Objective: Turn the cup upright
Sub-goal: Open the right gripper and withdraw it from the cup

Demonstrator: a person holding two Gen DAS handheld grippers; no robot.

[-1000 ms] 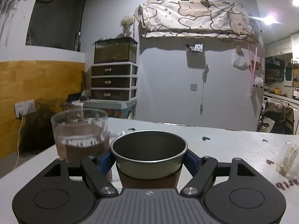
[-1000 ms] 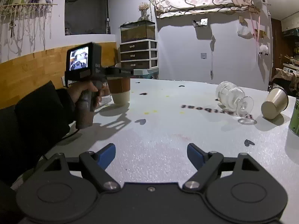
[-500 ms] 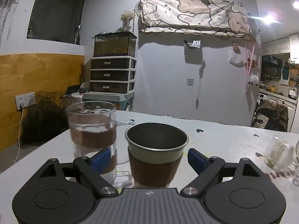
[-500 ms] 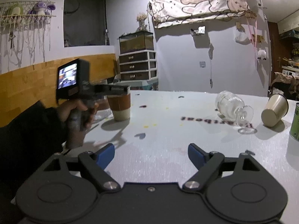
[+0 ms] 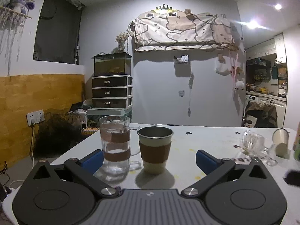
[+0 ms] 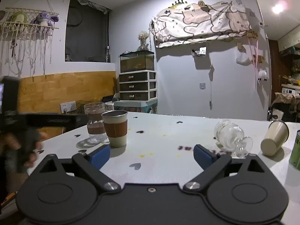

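Cup (image 5: pixel 155 150): steel, brown-sleeved, upright on white table (image 5: pixel 206 140), its inside hidden | clear banded glass (image 5: pixel 114 146) just left, contents unclear | left gripper (image 5: pixel 149 158) jaws spread, holding nothing | right gripper (image 6: pixel 151 154) likewise spread | ribbed glass jar (image 6: pixel 229 134) and cream cup (image 6: pixel 274 137) on their sides at right | green can (image 6: pixel 295 150) cut off.

Home: fish tank (image 5: pixel 112 64) on plastic drawers (image 5: pixel 112 91), plush toy (image 6: pixel 45 17), kitchen shelves (image 5: pixel 258 75) beyond.

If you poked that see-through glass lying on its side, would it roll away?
Probably. The glass lies on its round side on the smooth table, so a poke would likely roll it, maybe curving around its foot. It looks thin and breakable, likely slippery to grip.
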